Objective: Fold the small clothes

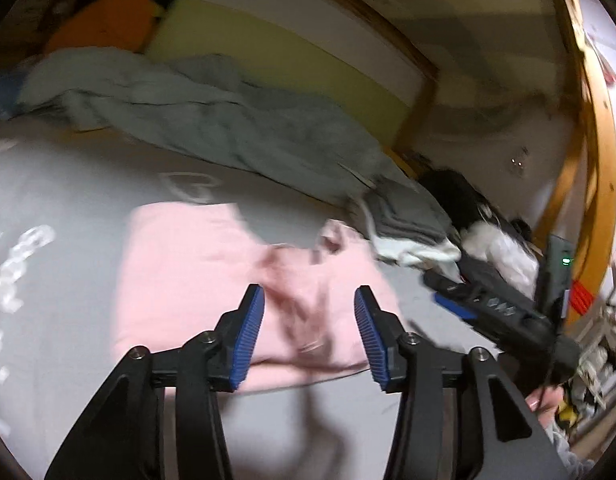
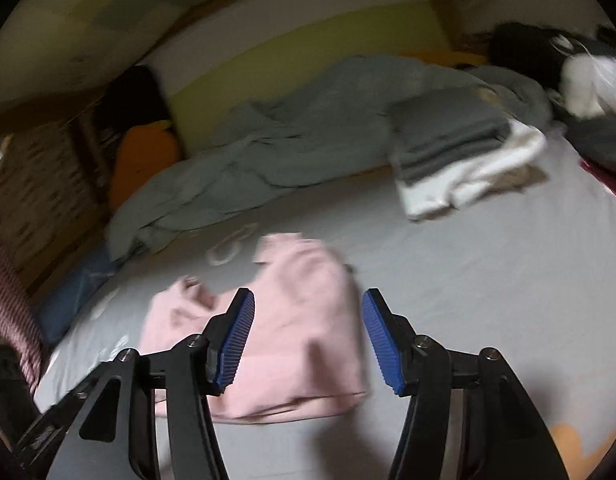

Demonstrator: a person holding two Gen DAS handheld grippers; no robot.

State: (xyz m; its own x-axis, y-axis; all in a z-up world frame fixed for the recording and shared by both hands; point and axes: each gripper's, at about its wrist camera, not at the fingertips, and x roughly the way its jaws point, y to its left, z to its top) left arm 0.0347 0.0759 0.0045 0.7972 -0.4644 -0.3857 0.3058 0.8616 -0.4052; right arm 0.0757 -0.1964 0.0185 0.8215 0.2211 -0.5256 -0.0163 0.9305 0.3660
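My left gripper (image 1: pixel 309 304) and right gripper (image 2: pixel 308 308) both agape, empty; soft pink folded garment (image 2: pixel 300 332) at twelve o'clock on pale grey bedsheet (image 2: pixel 468 280)

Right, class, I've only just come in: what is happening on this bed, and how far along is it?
A person is folding small clothes on a bed with a hand-held gripper in each hand. A pink garment lies partly folded on the grey sheet. Both the left gripper and the right gripper hover over it with jaws open, holding nothing. A stack of folded grey and white clothes sits further back, beside a rumpled grey-green blanket. The pictures are blurred, so finer detail is unclear.
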